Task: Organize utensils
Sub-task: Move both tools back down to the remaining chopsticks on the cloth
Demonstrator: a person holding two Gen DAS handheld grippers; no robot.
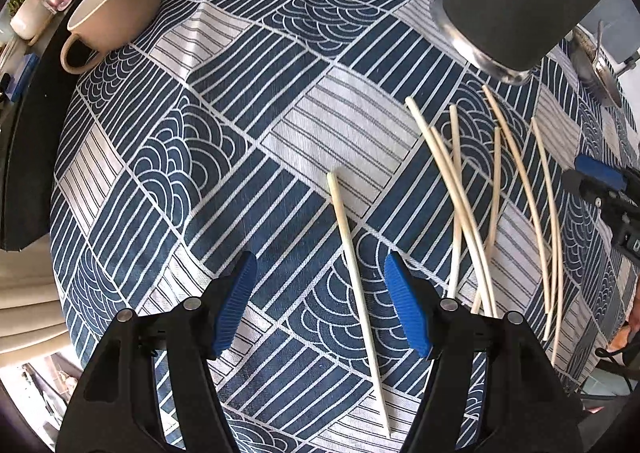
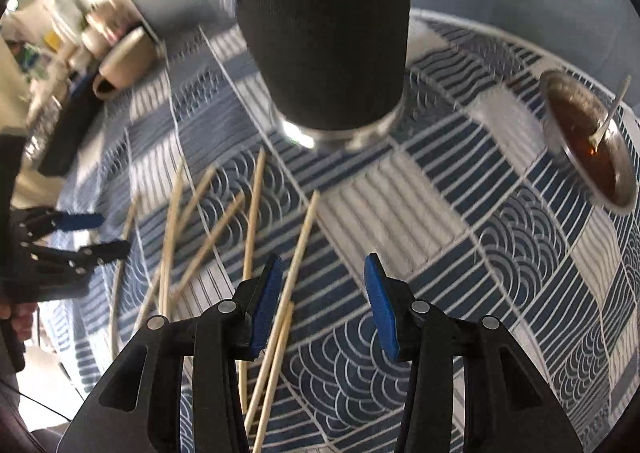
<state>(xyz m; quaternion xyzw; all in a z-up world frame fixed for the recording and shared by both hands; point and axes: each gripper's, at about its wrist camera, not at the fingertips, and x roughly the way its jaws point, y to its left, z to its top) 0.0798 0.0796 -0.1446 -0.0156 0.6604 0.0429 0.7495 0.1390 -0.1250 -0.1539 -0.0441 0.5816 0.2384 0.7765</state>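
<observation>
**Both my grippers are hanging open over the sticks**

I am holding my left gripper (image 1: 320, 301) low over the cloth (image 1: 224, 141), fingers wide apart, with one stick (image 1: 356, 281) lying between them, untouched. More sticks (image 1: 480, 189) are lying in a loose pile to its right, near the black cup (image 1: 520, 1). I am pointing my right gripper (image 2: 320, 305) at that cup too, fingers apart, gripping nothing, its left finger (image 2: 266, 305) just above two sticks (image 2: 288, 293).

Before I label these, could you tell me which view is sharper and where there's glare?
Left wrist view: sharp, chopsticks and tablecloth crisp. Right wrist view: motion-blurred, worst on the left around the mug; glare on the black tumbler's metal base.
</observation>
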